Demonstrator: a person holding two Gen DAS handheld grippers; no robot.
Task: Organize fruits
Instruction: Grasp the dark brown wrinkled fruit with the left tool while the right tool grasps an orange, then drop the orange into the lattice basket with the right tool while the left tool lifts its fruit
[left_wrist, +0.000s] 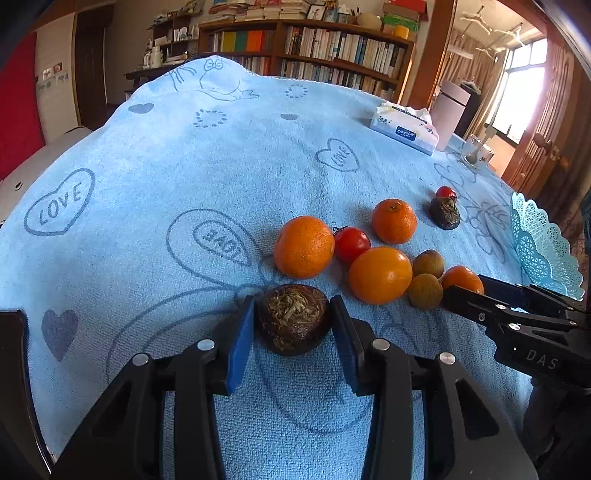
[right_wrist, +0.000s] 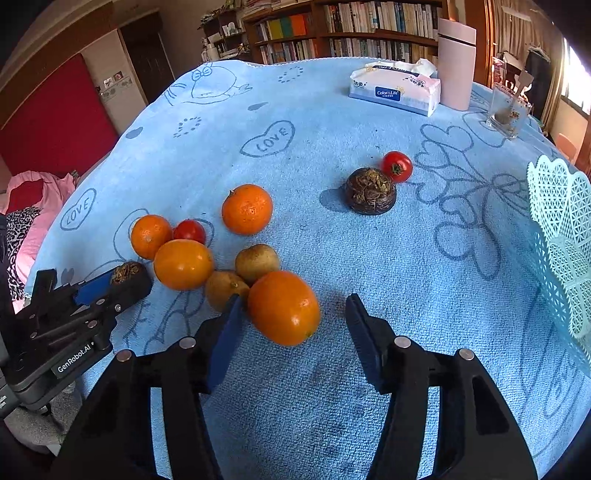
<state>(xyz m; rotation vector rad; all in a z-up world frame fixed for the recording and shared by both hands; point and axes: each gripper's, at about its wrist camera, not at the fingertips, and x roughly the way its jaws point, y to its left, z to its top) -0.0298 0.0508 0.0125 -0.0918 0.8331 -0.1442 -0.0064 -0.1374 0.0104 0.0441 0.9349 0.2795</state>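
My left gripper (left_wrist: 292, 317) is shut on a dark brown water chestnut (left_wrist: 293, 319) that rests on the blue towel; both pads touch its sides. It also shows in the right wrist view (right_wrist: 129, 275). My right gripper (right_wrist: 293, 317) is open around an orange (right_wrist: 283, 307); the left pad is close to it and the right pad stands apart. Other oranges (right_wrist: 246, 209) (right_wrist: 183, 264) (right_wrist: 150, 236), two small brown fruits (right_wrist: 256, 262) (right_wrist: 223, 288), two tomatoes (right_wrist: 189, 231) (right_wrist: 396, 166) and a second chestnut (right_wrist: 370, 191) lie on the towel.
A pale blue lattice basket (right_wrist: 565, 236) stands at the right edge of the table. A tissue pack (right_wrist: 395, 90), a pink canister (right_wrist: 456, 64) and a clear glass holder (right_wrist: 509, 112) stand at the back right. Bookshelves line the far wall.
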